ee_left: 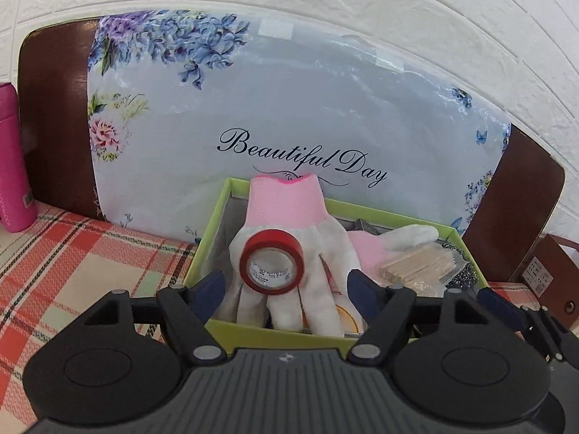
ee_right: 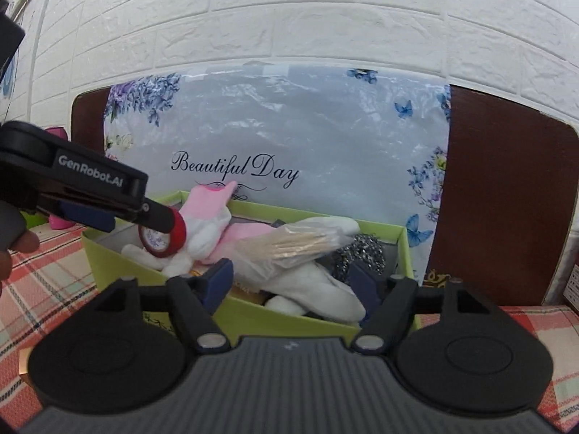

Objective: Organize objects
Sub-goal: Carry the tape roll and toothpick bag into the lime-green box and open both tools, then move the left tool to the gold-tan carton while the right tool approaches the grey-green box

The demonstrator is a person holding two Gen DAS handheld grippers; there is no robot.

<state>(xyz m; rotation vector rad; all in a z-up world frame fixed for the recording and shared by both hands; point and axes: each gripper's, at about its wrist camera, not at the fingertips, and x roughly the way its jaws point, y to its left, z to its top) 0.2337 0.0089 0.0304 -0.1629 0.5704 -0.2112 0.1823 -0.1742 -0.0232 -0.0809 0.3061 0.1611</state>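
Letting go over the green box [ee_left: 213, 224]: both my jaws are released; red tape [ee_left: 271, 262] on glove [ee_left: 286, 217]; next, fetch another object.

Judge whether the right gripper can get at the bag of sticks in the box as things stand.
Probably yes: the bag of sticks lies on top in the box, just ahead of the open right gripper, uncovered.

Red tape [ee_left: 271, 261], green box [ee_left: 213, 224], plaid tablecloth [ee_left: 72, 264]

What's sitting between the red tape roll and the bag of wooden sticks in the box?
White glove fingers and a pink cuff lie between the red tape roll and the bag of wooden sticks, seen in the left wrist view.
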